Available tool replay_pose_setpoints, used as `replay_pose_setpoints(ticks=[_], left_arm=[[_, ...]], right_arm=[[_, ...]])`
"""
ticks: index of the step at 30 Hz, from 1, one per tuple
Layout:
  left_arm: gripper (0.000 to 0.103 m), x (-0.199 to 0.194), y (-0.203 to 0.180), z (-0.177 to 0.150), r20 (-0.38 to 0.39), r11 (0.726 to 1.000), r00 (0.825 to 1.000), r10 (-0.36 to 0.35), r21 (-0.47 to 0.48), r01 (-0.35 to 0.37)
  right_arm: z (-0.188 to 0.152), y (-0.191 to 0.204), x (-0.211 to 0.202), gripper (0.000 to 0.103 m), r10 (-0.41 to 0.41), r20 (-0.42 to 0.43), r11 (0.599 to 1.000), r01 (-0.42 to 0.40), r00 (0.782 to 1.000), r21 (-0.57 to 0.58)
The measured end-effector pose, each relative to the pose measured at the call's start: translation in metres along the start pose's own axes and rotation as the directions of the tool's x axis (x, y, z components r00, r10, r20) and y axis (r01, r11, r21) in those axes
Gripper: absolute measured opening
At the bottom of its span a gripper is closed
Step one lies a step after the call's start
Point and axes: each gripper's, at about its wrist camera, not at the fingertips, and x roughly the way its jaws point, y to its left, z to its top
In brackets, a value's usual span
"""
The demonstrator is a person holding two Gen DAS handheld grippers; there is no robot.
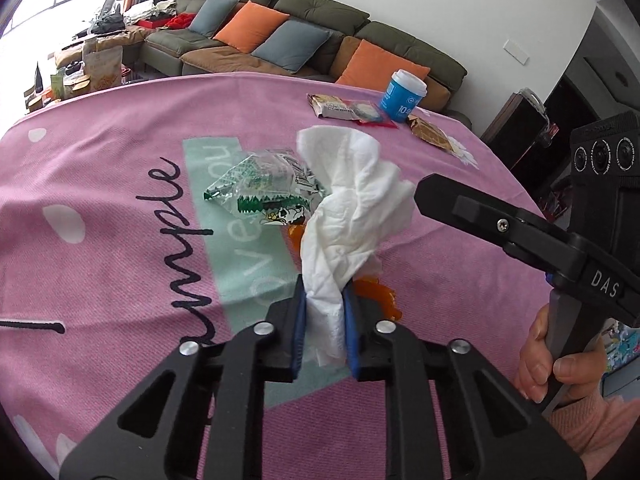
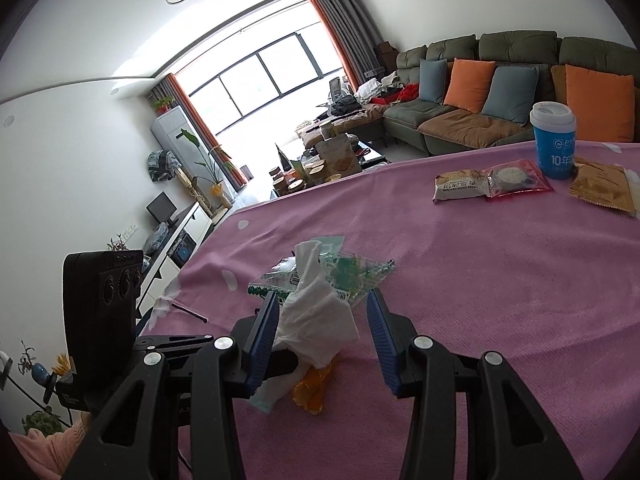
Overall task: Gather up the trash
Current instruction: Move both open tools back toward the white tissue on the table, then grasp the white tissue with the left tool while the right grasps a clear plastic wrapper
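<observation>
Pink tablecloth (image 1: 120,240); left gripper (image 1: 324,316) jaws clamped on crumpled white tissue (image 1: 352,208), right gripper (image 2: 322,336) jaws apart.

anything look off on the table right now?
Only the trash itself: a crumpled white tissue pinched in the left gripper, a torn clear wrapper and orange scrap beside it. The blue cup stands upright; nothing spilled.

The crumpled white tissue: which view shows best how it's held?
Left wrist view: the left claw is shut on the tissue, both pads pressing it. The right wrist view shows the tissue partly hidden, with the right claw open around it.
</observation>
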Motion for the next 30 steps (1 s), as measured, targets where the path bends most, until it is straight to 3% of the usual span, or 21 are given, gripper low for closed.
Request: replay_pose_setpoints(ticks=[6,14,24,30], left_arm=[[0.01,-0.02,-0.005,-0.008,0.053,1.0,0.999,0.001,0.03,-0.002],[0.01,-0.074,0.005,-0.028,0.149,0.999,0.989,0.022,0.029,-0.027],[0.01,-0.13,0.047,-0.056,0.207,0.993,0.972,0.111,-0.07,-0.098],[0.01,-0.144,0.064,-0.07,0.207,0.986,0.968,0.14,-0.118,-0.118]], right_arm=[[-0.001,-0.002,0.001,0.043,0.001,-0.001,1.0,-0.001,1.0,0.011],[-0.002,-0.003,0.005,0.043,0.008,-0.013,1.0,-0.008,1.0,0.019],[0.001,-0.003,0.03,0.056,0.034,-0.065,0.997,-0.029,0.997,0.076],[0.009,-0.009,0.048,0.057,0.028,-0.088,0.989,-0.015,0.996,0.145]])
